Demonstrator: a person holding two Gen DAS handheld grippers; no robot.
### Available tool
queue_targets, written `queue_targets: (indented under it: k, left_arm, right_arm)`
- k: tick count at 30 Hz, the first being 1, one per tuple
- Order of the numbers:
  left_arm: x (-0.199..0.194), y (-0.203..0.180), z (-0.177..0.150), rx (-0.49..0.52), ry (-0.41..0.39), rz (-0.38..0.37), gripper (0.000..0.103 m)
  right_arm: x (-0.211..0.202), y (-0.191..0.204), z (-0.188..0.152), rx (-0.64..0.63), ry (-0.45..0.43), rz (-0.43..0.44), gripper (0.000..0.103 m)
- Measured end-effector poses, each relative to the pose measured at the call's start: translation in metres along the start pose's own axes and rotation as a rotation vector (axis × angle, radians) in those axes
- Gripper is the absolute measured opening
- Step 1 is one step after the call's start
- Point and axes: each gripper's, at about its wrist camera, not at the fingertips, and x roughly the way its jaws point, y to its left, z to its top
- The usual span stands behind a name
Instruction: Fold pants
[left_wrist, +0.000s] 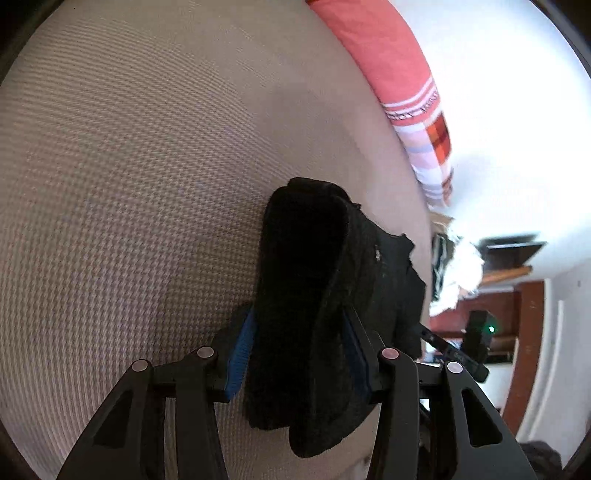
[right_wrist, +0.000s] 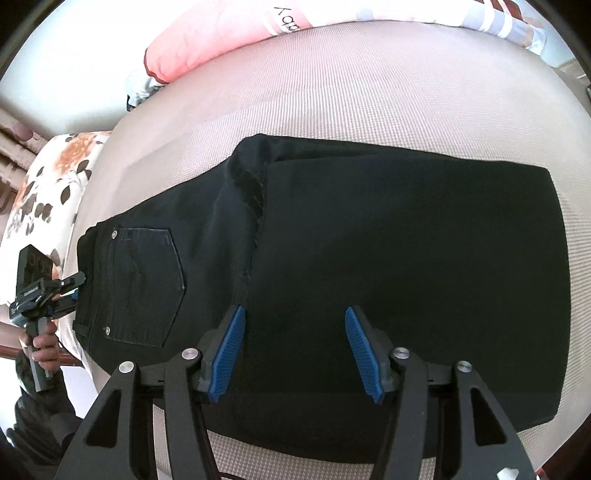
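Black pants (right_wrist: 388, 258) lie folded on a beige bed cover (right_wrist: 369, 92), the waist and back pocket (right_wrist: 144, 284) to the left, the legs doubled over on the right. My left gripper (left_wrist: 299, 332) is shut on the waist end of the pants (left_wrist: 306, 295), which bunches thick between its blue pads. It also shows in the right wrist view (right_wrist: 79, 284) at the waistband edge, held by a hand. My right gripper (right_wrist: 295, 347) is open and empty, just above the near side of the folded pants.
A pink pillow (right_wrist: 221, 40) and a striped plaid one (left_wrist: 424, 140) lie along the far side of the bed. A floral pillow (right_wrist: 55, 177) sits at the left. Beyond the bed are wooden furniture (left_wrist: 517, 302) and a clothes heap (left_wrist: 458, 273).
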Motion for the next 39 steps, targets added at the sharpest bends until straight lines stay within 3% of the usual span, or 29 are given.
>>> queue_targets:
  k: [6,13,18,23,30,34,39]
  left_arm:
    - [0.012,0.002,0.009,0.043,0.043,-0.096,0.047]
    - [0.029,-0.02,0.006,0.134,-0.008,-0.058,0.047]
    - [0.033,-0.035,-0.004,0.194,-0.072,0.06,0.042]
    - [0.041,-0.059,-0.012,0.238,-0.089,0.262,0.037]
    - [0.054,-0.087,-0.013,0.201,-0.082,0.474,0.036]
    - [0.055,-0.1,-0.016,0.208,-0.091,0.519,0.035]
    - [0.048,-0.12,-0.025,0.19,-0.13,0.503,0.031]
  right_arm:
    - [0.001,0.001,0.0,-0.005,-0.004,-0.009,0.055]
    - [0.0,-0.004,0.004,0.013,-0.029,-0.011,0.055]
    - [-0.003,-0.005,0.005,0.006,-0.057,-0.015,0.056]
    - [-0.007,-0.007,0.004,-0.004,-0.075,-0.041,0.057]
    - [-0.014,-0.006,0.004,-0.064,-0.109,-0.108,0.057]
    - [-0.017,-0.008,0.003,-0.086,-0.122,-0.113,0.058]
    - [-0.024,-0.019,0.002,-0.082,-0.145,-0.107,0.06]
